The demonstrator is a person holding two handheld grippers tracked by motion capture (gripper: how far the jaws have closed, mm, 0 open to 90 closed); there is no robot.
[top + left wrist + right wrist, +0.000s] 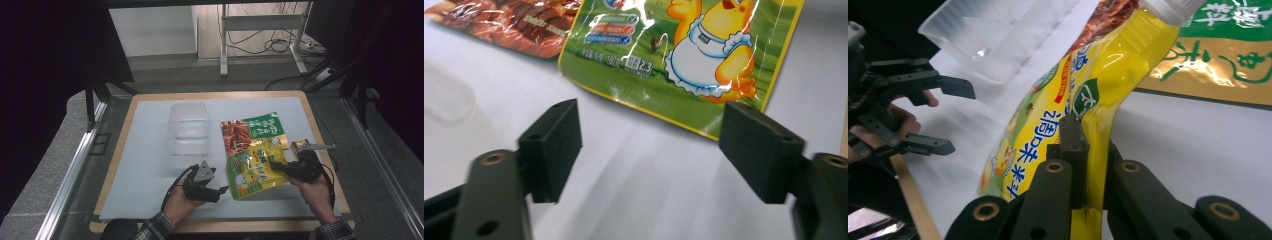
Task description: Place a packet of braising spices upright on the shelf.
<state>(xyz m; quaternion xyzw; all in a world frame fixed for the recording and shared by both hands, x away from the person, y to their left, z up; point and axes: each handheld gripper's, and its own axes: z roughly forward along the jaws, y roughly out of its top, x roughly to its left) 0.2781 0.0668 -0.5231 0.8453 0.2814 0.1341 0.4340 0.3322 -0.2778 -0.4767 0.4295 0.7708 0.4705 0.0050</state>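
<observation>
The left hand-held gripper (223, 189) is wide open with nothing in it, near the yellow-green snack bag (252, 170). The bag lies on the white tabletop (145, 165). The right hand-held gripper (272, 164) pinches the bag's edge tight.

- On my desk (150, 150) the tub (188, 129) stands left of the two pouches.
- The far pouch (252, 131) lies behind the near pouch (252, 172), their edges overlapping.
- My left hand-held gripper (223, 189) sits just left of the near pouch, apart from it.
- My right hand-held gripper (272, 164) is at that pouch's right edge, which lies between its jaws.
</observation>
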